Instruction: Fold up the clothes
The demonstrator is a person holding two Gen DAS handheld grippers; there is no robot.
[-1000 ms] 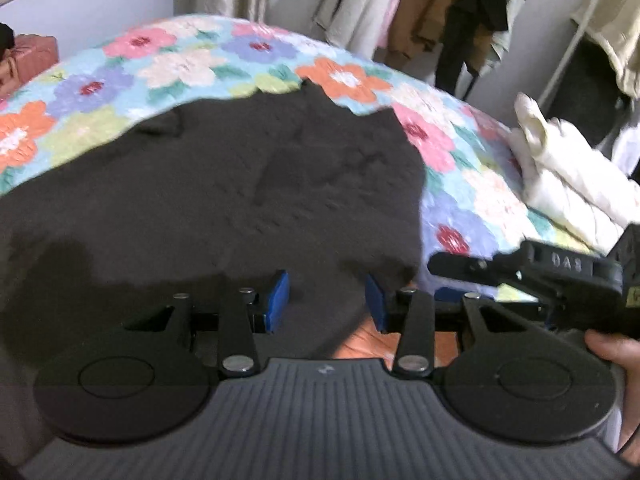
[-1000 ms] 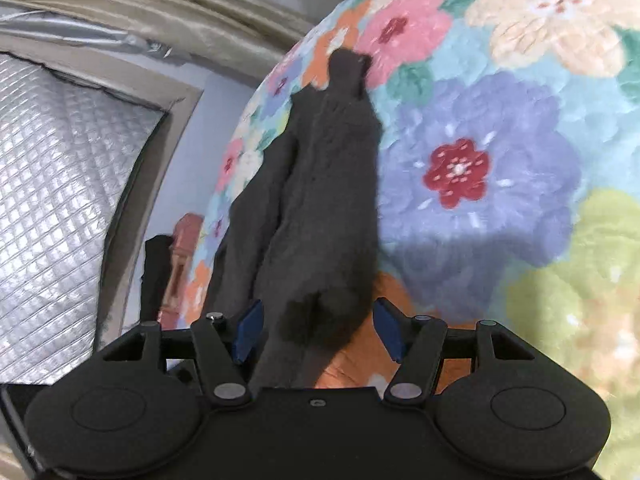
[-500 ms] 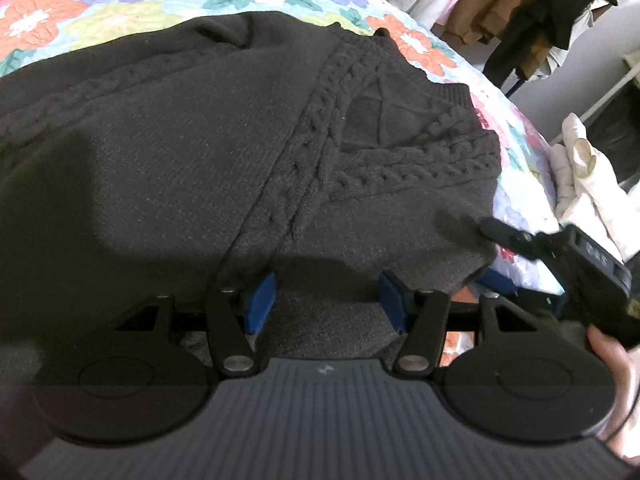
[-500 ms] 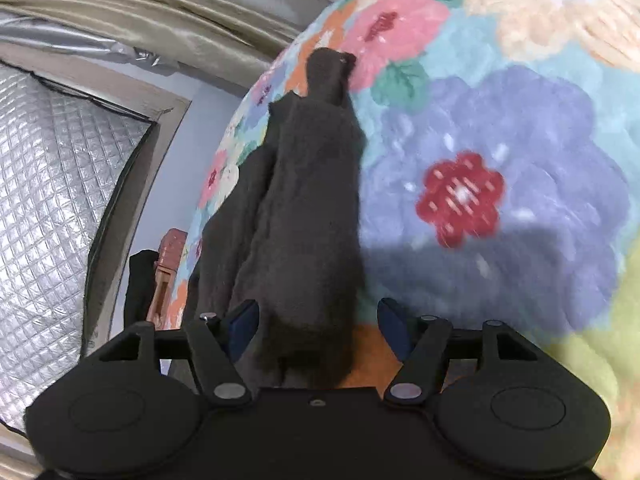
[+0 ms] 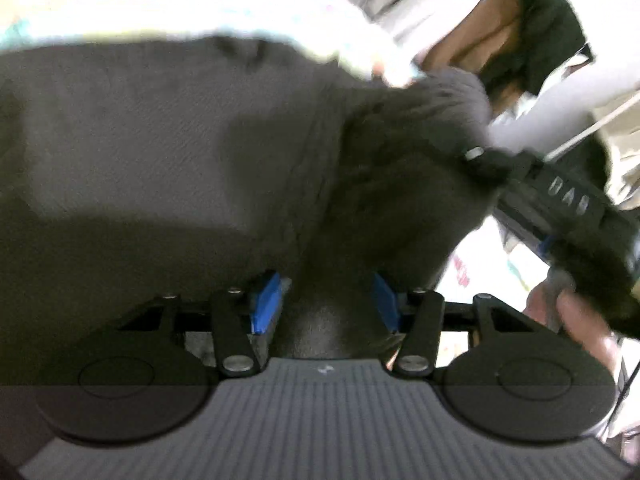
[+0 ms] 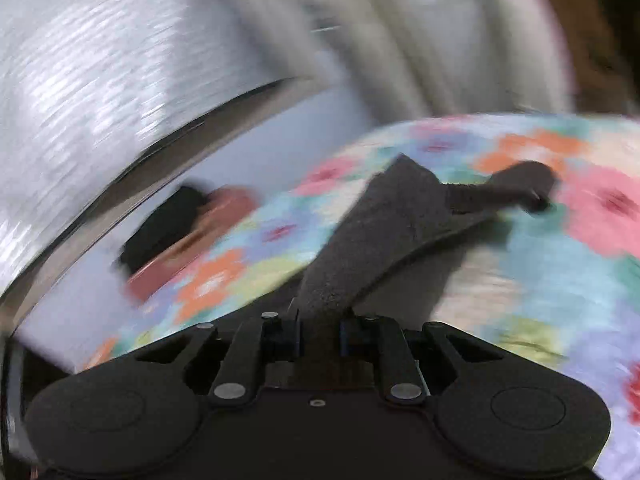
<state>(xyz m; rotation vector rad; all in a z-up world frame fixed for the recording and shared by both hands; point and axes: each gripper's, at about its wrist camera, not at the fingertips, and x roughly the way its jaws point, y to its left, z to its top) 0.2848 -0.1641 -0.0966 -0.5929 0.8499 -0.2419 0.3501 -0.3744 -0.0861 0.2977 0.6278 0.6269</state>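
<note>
A dark grey knitted sweater (image 5: 168, 152) lies spread on a floral quilt (image 6: 560, 280). My left gripper (image 5: 326, 300) is open, its blue pads (image 5: 267, 300) either side of the sweater's near edge. My right gripper (image 6: 319, 330) is shut on a bunched part of the sweater (image 6: 384, 224) and holds it lifted off the quilt. The right gripper also shows in the left wrist view (image 5: 560, 196), at the sweater's right side, held by a hand. Both views are blurred by motion.
Hanging clothes (image 5: 520, 40) are at the back right. A curtain (image 6: 420, 40) and a quilted silver panel (image 6: 100, 80) stand behind the bed. A reddish box with something black on it (image 6: 188, 236) sits at the bed's far side.
The right gripper has closed on the sweater and lifted it, swinging its view up toward the wall. The left gripper stays open and has moved closer over the sweater.
</note>
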